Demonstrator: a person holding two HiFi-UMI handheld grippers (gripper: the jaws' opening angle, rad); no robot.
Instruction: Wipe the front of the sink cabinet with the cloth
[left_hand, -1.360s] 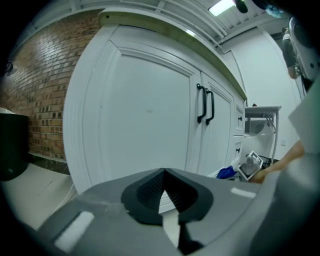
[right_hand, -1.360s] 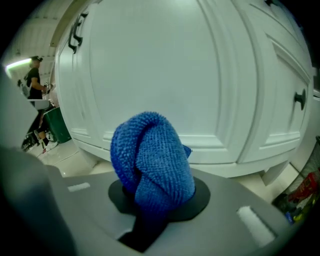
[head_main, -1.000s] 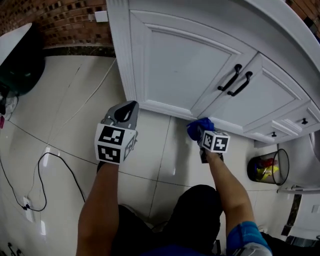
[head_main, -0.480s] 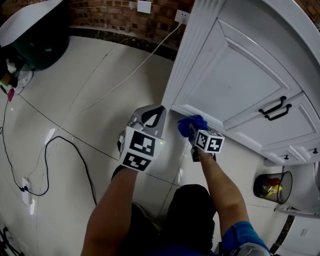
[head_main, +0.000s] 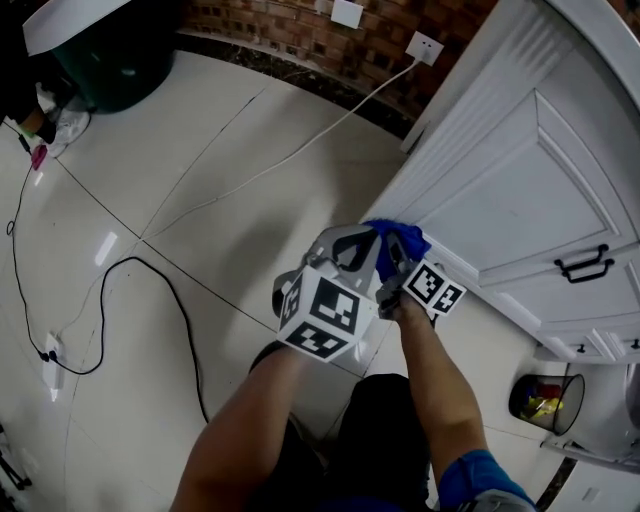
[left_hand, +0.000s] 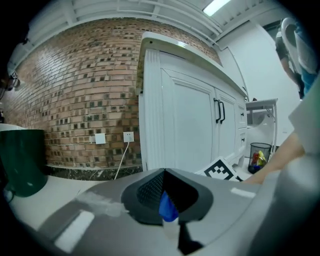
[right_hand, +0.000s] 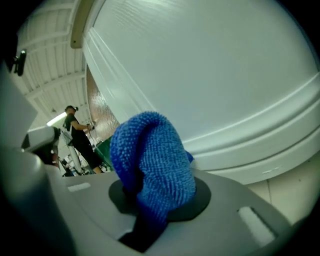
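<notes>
Head view: right gripper (head_main: 393, 264) has dragged cloth (head_main: 401, 238) left to cabinet (head_main: 520, 195) corner.

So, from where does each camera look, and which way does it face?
Head view: on the person's head, facing down at the floor and cabinet; shows both forearms, left gripper, right gripper.
Left gripper view: on that gripper, facing brick wall and cabinet corner; shows its jaws together.
Right gripper view: on that gripper, close against the cabinet; shows its jaws clamping the blue cloth.
Head and right gripper views share that cloth.
</notes>
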